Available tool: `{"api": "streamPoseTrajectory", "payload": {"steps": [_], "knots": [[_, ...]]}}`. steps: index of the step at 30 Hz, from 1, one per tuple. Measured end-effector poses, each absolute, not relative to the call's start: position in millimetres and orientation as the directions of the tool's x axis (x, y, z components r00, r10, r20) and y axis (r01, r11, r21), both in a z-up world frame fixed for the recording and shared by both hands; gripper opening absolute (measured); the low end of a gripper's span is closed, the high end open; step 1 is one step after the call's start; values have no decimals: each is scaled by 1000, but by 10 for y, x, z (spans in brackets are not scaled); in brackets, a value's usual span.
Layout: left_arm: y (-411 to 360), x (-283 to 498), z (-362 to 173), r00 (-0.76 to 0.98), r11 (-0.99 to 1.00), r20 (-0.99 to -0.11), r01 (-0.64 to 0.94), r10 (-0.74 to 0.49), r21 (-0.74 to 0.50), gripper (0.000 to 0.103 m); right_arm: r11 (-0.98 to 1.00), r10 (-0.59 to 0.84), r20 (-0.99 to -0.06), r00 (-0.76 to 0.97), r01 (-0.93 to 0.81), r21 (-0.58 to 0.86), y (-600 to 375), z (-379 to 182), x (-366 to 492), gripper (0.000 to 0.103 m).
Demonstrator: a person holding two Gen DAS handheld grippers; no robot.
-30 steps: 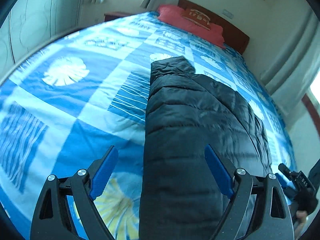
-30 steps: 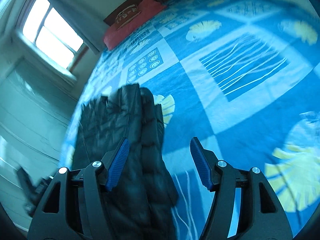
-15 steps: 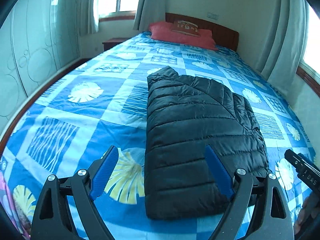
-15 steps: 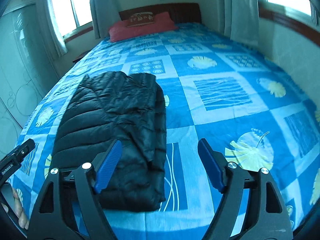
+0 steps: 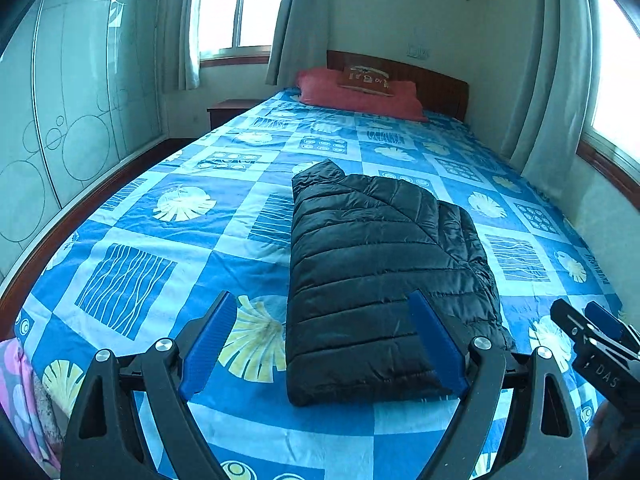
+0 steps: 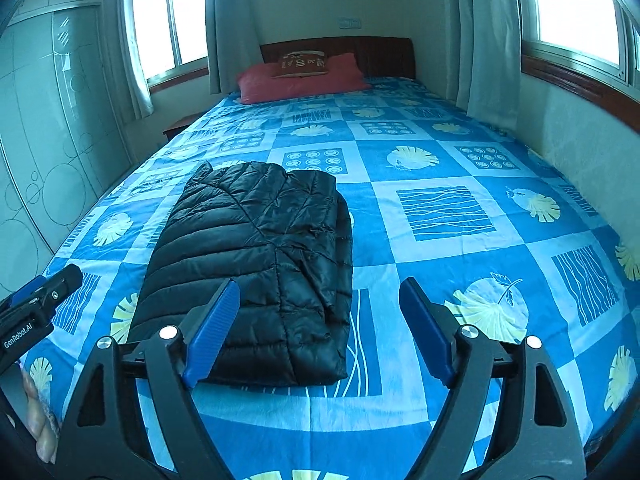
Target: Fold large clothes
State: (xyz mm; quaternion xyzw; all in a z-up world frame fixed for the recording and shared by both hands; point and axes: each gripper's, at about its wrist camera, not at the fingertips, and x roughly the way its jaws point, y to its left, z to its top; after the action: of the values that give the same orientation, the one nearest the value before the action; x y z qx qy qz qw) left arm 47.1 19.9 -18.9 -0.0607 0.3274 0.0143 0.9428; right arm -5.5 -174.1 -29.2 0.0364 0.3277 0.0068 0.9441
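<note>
on the far left stands a wardrobe (image 5: 76,128) with circle patterns on its pale doors, and just beyond it a small nightstand (image 5: 228,110) sits under the window (image 5: 236,4). the bed (image 5: 168,216) fills the middle, covered in a blue patchwork sheet with leaf and wave squares.

the left gripper (image 5: 324,336) hangs above the near end of the bed with its blue fingers (image 5: 208,340) spread wide and nothing between them. the jacket (image 5: 380,276) — black, quilted, folded into a long rectangle — lies flat on the sheet near the bed's middle, its near edge just beyond both tools and touching neither. in the right view the same jacket (image 6: 256,272) sits left of centre.

the right gripper (image 6: 320,330) is likewise wide apart and empty, above the near sheet — its tip also shows at the right edge of the left view.

at the far end a red pillow (image 6: 300,78) with a small brown cushion (image 6: 302,64) on top leans at the wooden headboard (image 6: 384,56). curtains (image 6: 486,40) hang on the right by a second window.
</note>
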Motion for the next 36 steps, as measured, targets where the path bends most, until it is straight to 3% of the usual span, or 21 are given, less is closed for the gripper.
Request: {"api": "streamPoseTrajectory", "payload": {"steps": [36], "knots": [[84, 318, -144, 801, 993, -599, -47, -26, -105, 87, 997, 54, -595, 802, -16, 69, -1616, -241, -191, 82]]}}
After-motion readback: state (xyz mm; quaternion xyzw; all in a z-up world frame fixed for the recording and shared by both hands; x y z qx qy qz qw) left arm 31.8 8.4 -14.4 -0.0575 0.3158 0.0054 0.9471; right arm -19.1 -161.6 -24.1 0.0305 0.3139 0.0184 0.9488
